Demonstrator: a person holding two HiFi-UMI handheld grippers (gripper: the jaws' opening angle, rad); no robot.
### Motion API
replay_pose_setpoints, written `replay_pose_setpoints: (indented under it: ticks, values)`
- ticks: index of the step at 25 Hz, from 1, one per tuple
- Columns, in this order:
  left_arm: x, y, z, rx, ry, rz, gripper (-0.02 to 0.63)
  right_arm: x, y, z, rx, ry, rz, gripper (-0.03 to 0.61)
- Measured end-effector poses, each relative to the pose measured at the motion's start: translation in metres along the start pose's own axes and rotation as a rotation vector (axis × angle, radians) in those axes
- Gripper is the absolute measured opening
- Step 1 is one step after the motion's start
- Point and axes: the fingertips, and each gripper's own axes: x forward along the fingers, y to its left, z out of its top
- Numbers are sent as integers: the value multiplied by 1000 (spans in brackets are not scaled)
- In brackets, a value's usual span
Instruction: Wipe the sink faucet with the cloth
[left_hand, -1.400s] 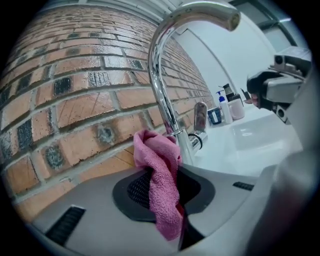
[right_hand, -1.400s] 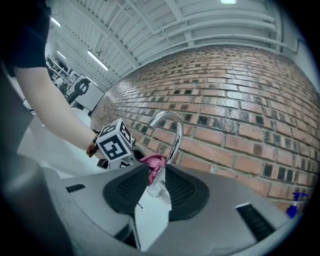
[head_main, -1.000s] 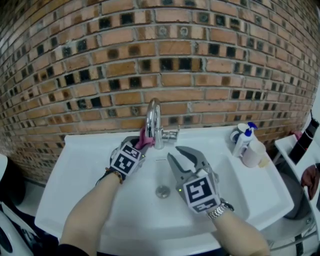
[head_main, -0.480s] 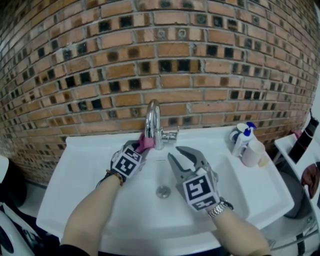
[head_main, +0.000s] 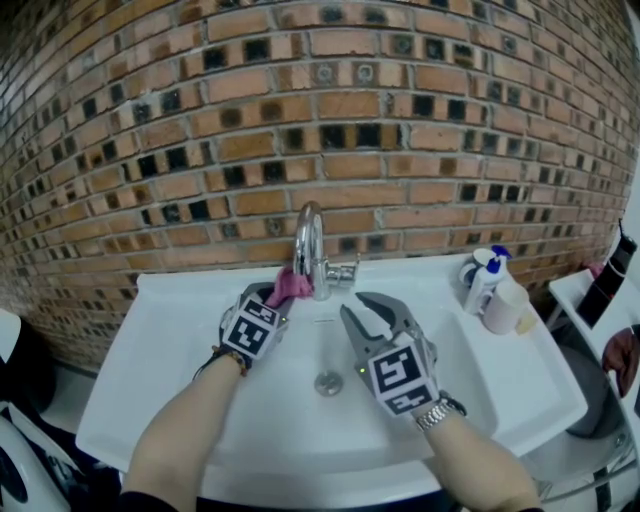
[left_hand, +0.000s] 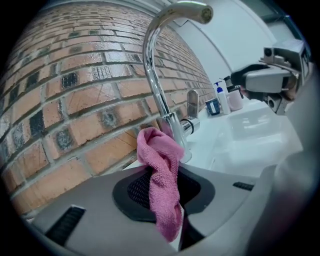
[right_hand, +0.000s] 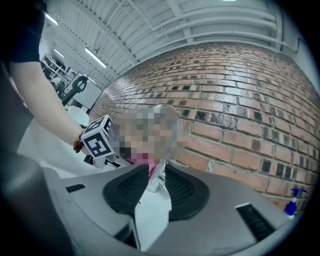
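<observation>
Crumpled pink terry cloth (left_hand: 161, 172) sits right at the curved chrome faucet's (head_main: 311, 250) base, clenched in the left tongs (head_main: 277, 297), tilted slightly down. Right tongs (head_main: 358, 308) hover level over the white sink (head_main: 500, 360), released, empty.

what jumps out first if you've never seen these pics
The pink cloth pinched in the left gripper, at the base of the tall chrome faucet. Behind it rises a patterned brick wall, and the right gripper hovers open-jawed over the white sink.

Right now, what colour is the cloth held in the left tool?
The cloth is pink; the left gripper view shows it best.
</observation>
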Motion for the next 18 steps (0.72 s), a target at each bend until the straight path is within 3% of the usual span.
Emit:
replay_pose_setpoints:
  ticks: [10, 18]
  values:
    - [-32, -2, 0, -17, -28, 18, 84, 0, 0, -1, 45, 4, 7, 117]
    - [-66, -17, 13, 15, -87, -6, 84, -2, 12, 2, 95, -5, 105, 119]
